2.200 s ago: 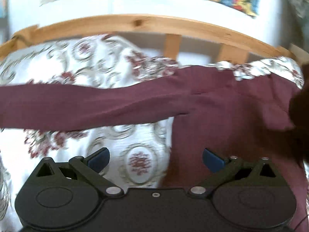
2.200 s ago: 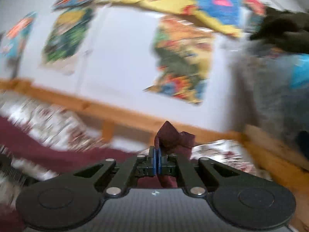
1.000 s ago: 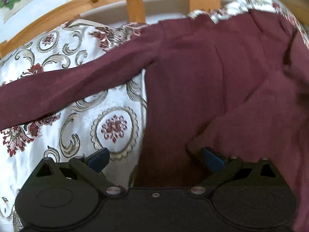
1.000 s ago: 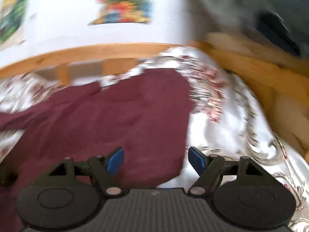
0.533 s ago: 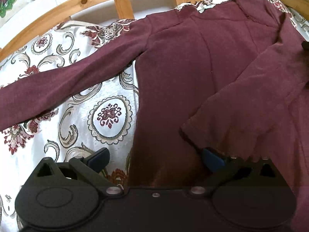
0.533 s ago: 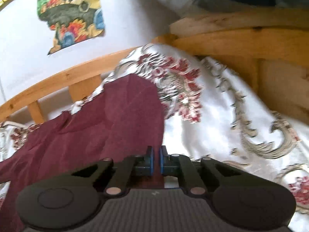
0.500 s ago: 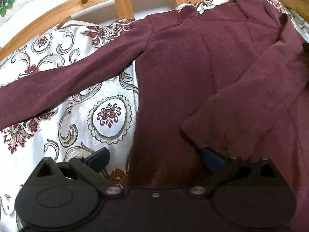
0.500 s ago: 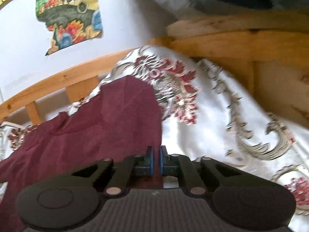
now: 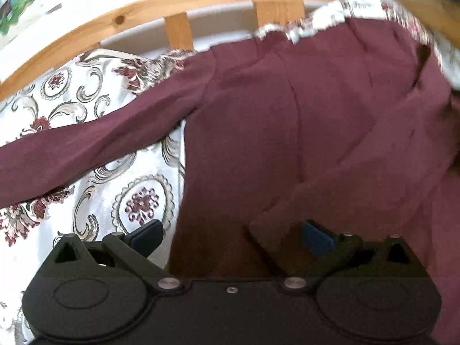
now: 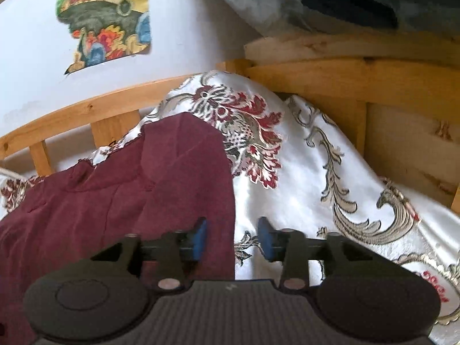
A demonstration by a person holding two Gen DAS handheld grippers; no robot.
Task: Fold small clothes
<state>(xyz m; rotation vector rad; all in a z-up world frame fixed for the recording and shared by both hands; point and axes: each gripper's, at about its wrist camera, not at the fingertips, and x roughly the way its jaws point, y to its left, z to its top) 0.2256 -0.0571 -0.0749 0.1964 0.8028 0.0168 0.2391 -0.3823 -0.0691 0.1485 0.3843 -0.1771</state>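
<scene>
A maroon long-sleeved top (image 9: 287, 129) lies flat on a white floral bedspread (image 9: 100, 210). One sleeve stretches out to the left. The other sleeve is folded across the body, and its cuff (image 9: 270, 235) ends right by the right finger of my left gripper (image 9: 230, 238). That gripper is open wide above the top's lower side edge and holds nothing. In the right wrist view, the jaws of my right gripper (image 10: 232, 240) are opening. The top's (image 10: 129, 201) right edge runs between the blue pads (image 10: 199, 238), which do not press on it.
A curved wooden bed rail (image 9: 143, 14) with slats runs behind the bedspread (image 10: 316, 195). A wooden frame (image 10: 345, 80) closes the right side. Grey and dark cloth (image 10: 345, 0) hangs above it. A colourful poster (image 10: 106, 20) is on the white wall.
My right gripper, shut on the top's right edge half a second ago, has opened. The left gripper has shifted, so the folded cuff now sits nearer its right finger.
</scene>
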